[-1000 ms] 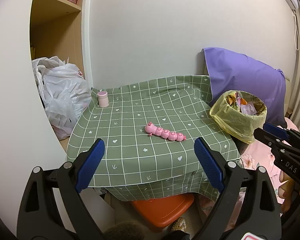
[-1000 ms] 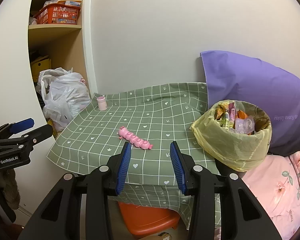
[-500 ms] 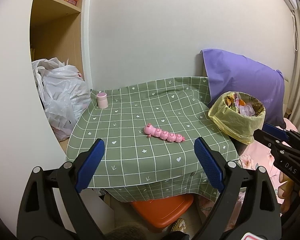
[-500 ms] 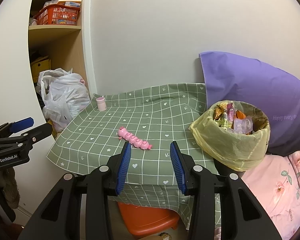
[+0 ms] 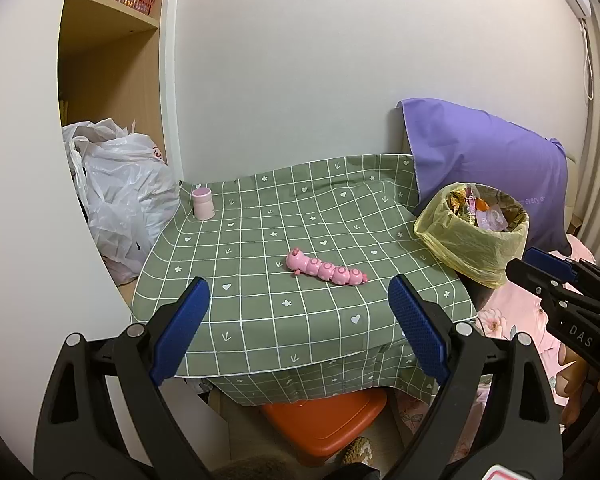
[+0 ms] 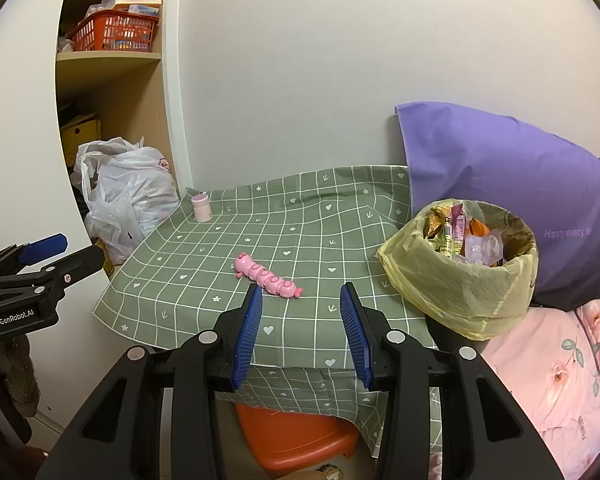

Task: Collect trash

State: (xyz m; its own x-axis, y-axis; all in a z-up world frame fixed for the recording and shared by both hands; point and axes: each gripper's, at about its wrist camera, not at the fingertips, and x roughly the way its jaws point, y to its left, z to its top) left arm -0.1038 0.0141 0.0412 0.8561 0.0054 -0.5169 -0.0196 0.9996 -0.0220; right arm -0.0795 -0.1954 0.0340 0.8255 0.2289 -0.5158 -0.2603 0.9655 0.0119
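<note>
1. Pink caterpillar toy [image 5: 326,272] lying flat near the middle of the green checked tablecloth [image 5: 260,312], head toward the far left, tail toward the near right.
2. Left gripper [image 5: 298,318] poised off the near edge of the cloth, jaws spread wide and empty; toy farther out than the blue pads [image 5: 180,330], roughly in line with the gap, touching neither.
3. Right gripper [image 6: 300,328] likewise at the near edge, jaws partly apart with nothing between them; toy's tail [image 6: 296,292] just beyond the left pad tip in the right wrist view, apart from it.
4. Bin lined with a yellow bag [image 6: 460,280], stuffed with wrappers, at the right edge of the table, well apart from the toy.
5. Small pink jar [image 5: 202,204] upright at the far left corner of the cloth.
6. White plastic bags [image 6: 124,196] bunched left of the table under the shelves; purple pillow [image 6: 508,192] leaning against the wall behind the bin.
7. Orange stool [image 5: 324,416] tucked beneath the table.
</note>
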